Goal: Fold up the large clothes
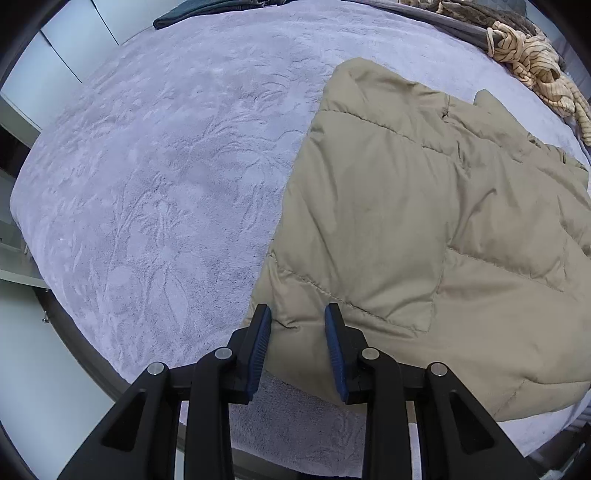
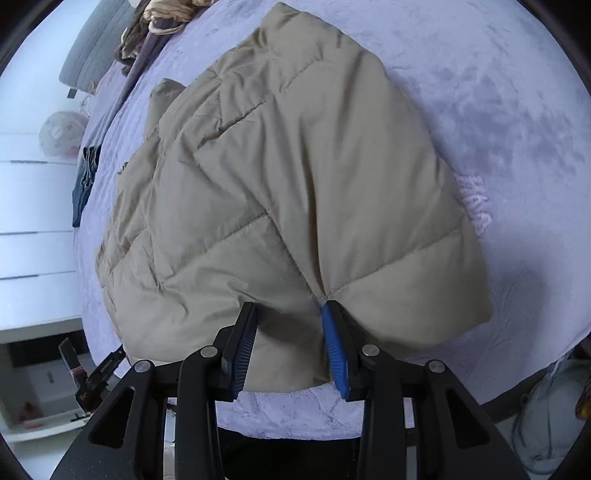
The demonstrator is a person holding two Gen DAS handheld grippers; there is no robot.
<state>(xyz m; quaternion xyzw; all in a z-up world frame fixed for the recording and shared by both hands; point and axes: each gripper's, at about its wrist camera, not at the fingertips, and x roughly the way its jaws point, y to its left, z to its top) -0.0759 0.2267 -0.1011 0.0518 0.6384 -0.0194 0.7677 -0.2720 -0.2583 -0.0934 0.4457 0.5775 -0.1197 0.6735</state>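
**Beige jacket lying folded on the lilac bedspread, both grippers hovering at its near edge**

Across the right half of the left wrist frame, a quilted beige jacket (image 1: 424, 229) is lying on a lilac bedspread (image 1: 155, 177). I am holding the left gripper (image 1: 297, 314) over the jacket's lower left corner, its blue pads (image 1: 258, 354) standing partly apart; fabric is showing in the gap between them, but the pads are not pressing on it, so I am gripping nothing there.

Through the right wrist view the jacket (image 2: 295, 177) is filling the middle of the frame. I am keeping the right gripper (image 2: 290, 314) at its bottom edge with the fingers moderately apart. The right-hand pad (image 2: 334, 350) is sitting against a pinched crease in the cloth; the other is standing clear, so the cloth is not clamped.

At the upper right of the left wrist frame, a striped tan garment (image 1: 535, 70) is lying bunched, and a dark folded garment (image 1: 207, 11) is resting at the top edge.
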